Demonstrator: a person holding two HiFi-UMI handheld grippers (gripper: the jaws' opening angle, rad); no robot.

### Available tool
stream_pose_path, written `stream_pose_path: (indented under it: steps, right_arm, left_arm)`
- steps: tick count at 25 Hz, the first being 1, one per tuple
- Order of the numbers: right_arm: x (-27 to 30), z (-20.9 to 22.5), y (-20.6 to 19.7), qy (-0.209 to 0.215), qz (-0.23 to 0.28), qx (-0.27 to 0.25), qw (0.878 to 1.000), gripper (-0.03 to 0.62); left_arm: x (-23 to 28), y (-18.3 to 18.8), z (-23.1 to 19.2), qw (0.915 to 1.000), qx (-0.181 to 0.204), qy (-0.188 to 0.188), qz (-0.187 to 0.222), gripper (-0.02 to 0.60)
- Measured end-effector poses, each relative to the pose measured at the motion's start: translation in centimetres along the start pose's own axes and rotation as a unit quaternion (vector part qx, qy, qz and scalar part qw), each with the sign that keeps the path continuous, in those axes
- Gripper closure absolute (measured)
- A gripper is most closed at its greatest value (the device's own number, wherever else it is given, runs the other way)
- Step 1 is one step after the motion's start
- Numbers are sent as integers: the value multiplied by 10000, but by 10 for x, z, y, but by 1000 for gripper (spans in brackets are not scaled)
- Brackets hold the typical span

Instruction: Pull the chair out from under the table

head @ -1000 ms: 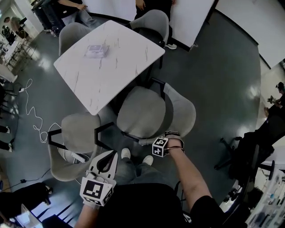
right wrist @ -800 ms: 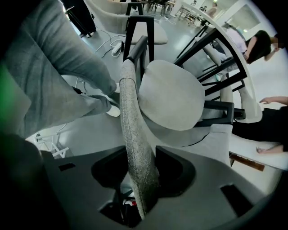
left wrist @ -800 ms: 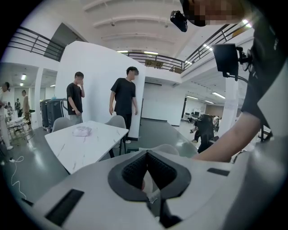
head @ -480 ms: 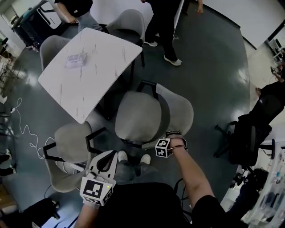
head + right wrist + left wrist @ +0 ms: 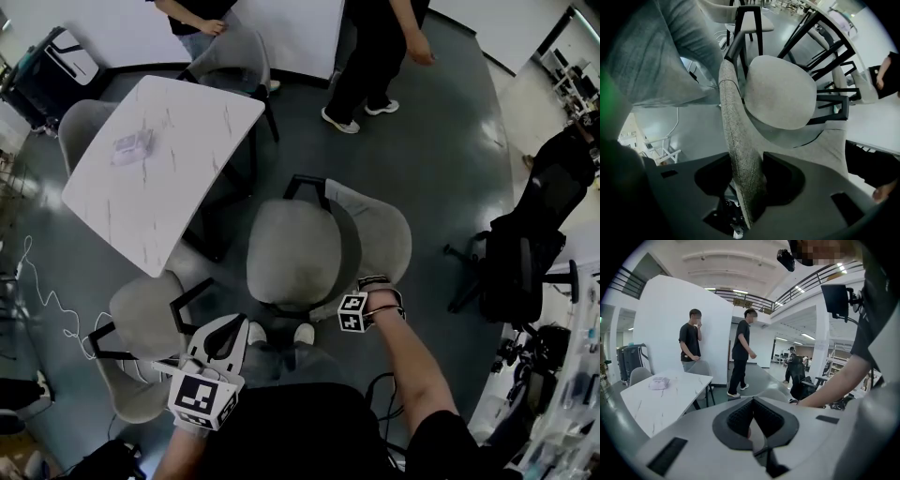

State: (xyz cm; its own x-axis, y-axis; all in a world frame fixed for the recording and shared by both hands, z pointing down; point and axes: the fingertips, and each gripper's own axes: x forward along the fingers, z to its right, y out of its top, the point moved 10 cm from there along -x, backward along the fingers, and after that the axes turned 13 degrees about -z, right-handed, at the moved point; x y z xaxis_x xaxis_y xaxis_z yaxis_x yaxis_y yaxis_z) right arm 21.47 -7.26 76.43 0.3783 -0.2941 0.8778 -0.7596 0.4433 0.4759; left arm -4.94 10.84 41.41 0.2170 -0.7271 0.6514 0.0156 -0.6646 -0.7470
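Note:
A grey upholstered chair (image 5: 298, 251) with black arms stands just off the corner of the white marble table (image 5: 159, 178). My right gripper (image 5: 364, 291) points steeply down and is shut on the rim of the chair's back (image 5: 740, 154). In the right gripper view the fabric edge runs between the jaws of that gripper (image 5: 747, 185), which have just been opening a little. My left gripper (image 5: 232, 326) hangs near the person's legs. In the left gripper view the left gripper (image 5: 752, 425) is shut on nothing.
A second grey chair (image 5: 145, 314) stands at the lower left by the table's near edge. Two more chairs (image 5: 230, 52) stand on its far sides. Two people (image 5: 375, 47) stand beyond. A black office chair (image 5: 516, 267) is at the right, and a white cable (image 5: 37, 300) lies on the floor.
The chair has come away from the table's edge with my right gripper on its back. Both grippers drifted with the person. A standing person walked across the far side.

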Motion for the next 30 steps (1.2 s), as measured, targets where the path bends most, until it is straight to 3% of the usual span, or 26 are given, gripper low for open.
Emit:
stream_pose_path:
  steps: [21,30]
  right_arm:
    - [57,-78,-103,701,-401,583,9950,404]
    - [75,-105,-129,948,-498,819,9909,401]
  left_arm:
    - [48,30,20,9945,687,-735,-293,575]
    - [63,38,34,9905,911,-953,-401,575]
